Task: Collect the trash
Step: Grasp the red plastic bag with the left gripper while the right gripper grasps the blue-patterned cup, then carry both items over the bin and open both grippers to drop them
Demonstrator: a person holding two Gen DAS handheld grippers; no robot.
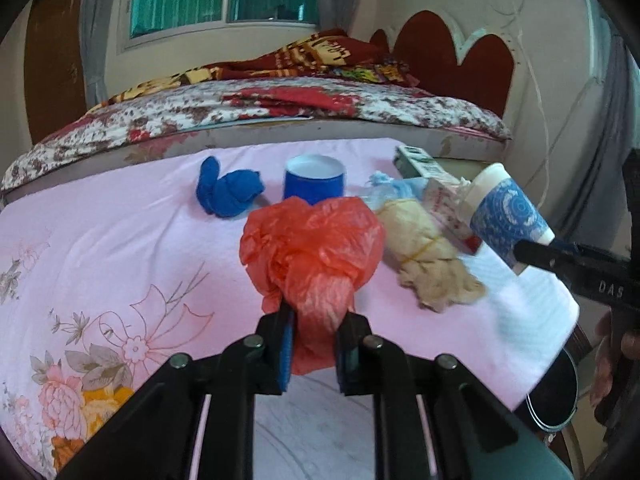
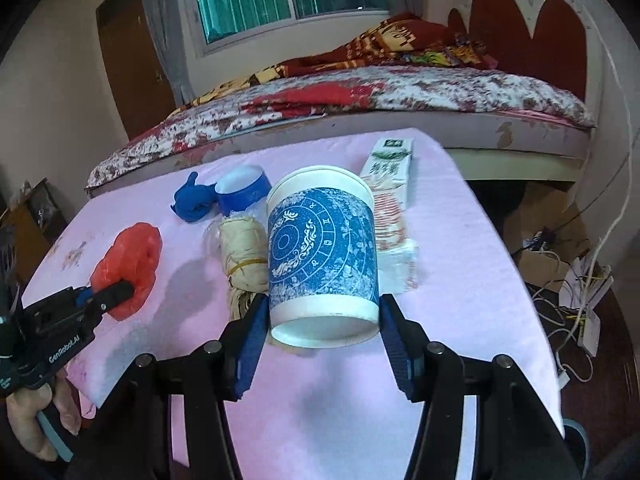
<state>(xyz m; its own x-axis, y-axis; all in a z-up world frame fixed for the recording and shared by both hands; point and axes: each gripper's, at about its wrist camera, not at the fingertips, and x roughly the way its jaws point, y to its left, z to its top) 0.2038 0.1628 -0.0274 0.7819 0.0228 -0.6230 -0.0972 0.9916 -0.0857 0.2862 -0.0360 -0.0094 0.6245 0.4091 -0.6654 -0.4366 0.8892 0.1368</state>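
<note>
Trash lies on my pink-covered desk (image 2: 460,240). My left claw (image 1: 316,340) is clamped on a crumpled red bag (image 1: 312,248) near the front edge. My right claw (image 2: 322,332) grips a blue patterned paper cup (image 2: 324,256), tilted, above the cloth. Behind sit a tan bundle (image 2: 242,256), a blue rag (image 2: 192,200) and a small blue cup (image 2: 244,190).

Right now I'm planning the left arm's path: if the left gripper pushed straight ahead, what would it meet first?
The left gripper already clamps the red plastic bag; straight beyond that stands the blue cup, probably first, though depth is unclear.
</note>
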